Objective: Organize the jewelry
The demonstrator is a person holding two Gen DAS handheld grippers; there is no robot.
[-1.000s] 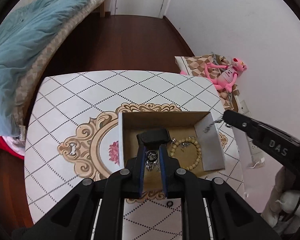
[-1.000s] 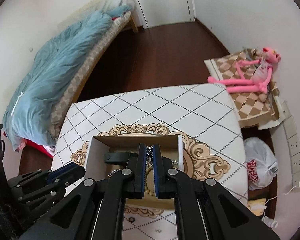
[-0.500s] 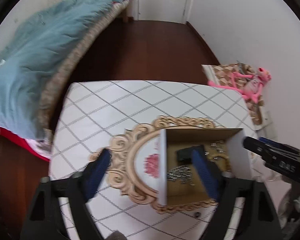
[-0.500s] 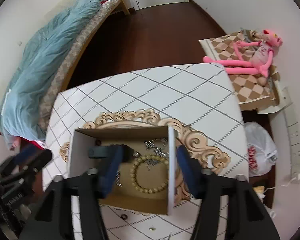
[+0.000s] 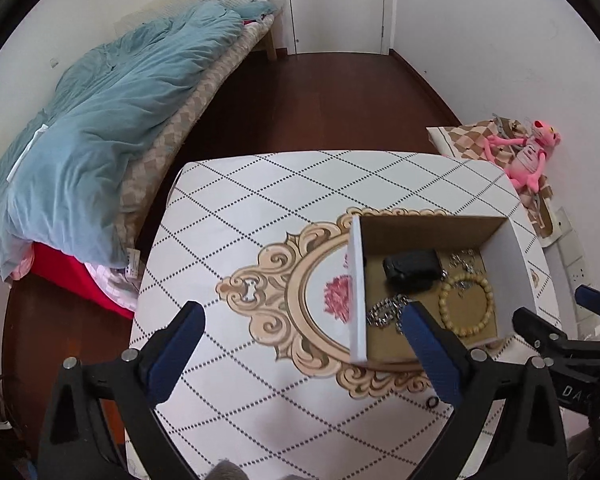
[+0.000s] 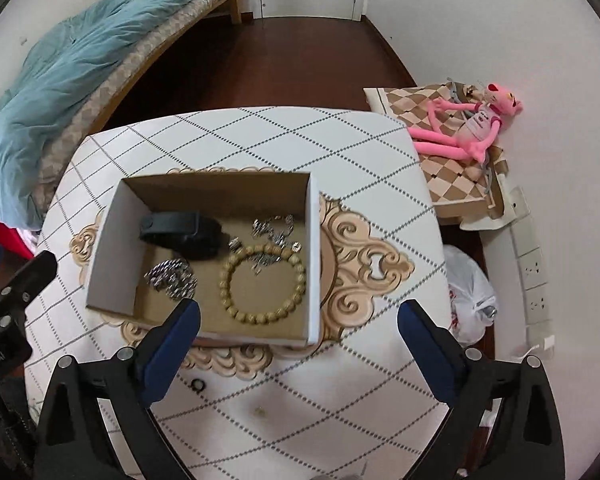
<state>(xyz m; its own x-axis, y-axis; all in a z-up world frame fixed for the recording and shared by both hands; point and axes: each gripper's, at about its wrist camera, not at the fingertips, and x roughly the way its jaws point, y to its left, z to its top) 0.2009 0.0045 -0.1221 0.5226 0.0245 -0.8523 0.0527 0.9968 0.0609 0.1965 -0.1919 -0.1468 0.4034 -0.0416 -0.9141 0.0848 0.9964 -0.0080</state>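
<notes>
An open cardboard box (image 6: 112, 240) (image 5: 357, 280) sits on the patterned table. Inside lie a beaded bracelet (image 6: 262, 280) (image 5: 466, 304), a black band (image 6: 184, 232) (image 5: 412, 268), a silver chain (image 6: 172, 278) (image 5: 386, 312) and small silver pieces (image 6: 274, 228). My right gripper (image 6: 299, 322) is open and empty, above the box's near edge. My left gripper (image 5: 302, 322) is open and empty, over the table left of the box. A small dark ring (image 6: 197, 385) (image 5: 432, 402) lies on the table in front of the box.
The table (image 6: 260, 132) has white diamond cloth with a gold ornament. A bed with blue duvet (image 5: 100, 120) stands at left. A pink plush toy (image 6: 472, 120) on a checked cushion and a plastic bag (image 6: 470, 292) lie at right on the floor.
Both grippers opened and pulled back from the box. The silver chain and small silver pieces they held now lie in the box.
</notes>
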